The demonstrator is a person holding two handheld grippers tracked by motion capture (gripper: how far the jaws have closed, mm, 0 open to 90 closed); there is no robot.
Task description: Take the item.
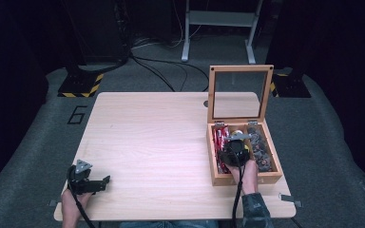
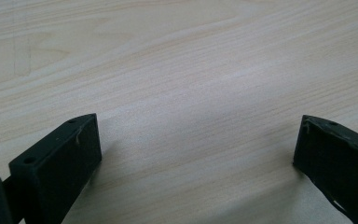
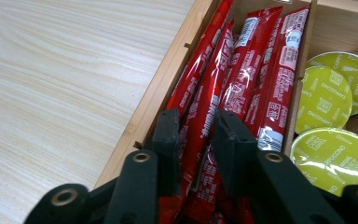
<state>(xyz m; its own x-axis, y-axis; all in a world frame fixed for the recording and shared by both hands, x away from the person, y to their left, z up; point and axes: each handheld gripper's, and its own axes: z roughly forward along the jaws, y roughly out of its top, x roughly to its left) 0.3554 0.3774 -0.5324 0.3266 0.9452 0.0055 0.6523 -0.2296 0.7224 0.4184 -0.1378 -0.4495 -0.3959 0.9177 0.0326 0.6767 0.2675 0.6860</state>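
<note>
Meanwhile, right gripper [image 3: 195, 128] clamps a red sachet [image 3: 205, 119] inside the wooden box [image 1: 243, 179]; left gripper [image 2: 198, 154] rests spread wide over the table [image 1: 152, 137].

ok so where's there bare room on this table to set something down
Nearly all the table is bare: the wide stretch from the left gripper across to the wooden box, plus the far edge. It is crowded inside the box: the right gripper is closed on a red sachet among the packed red sachets, beside green capsules.
</note>
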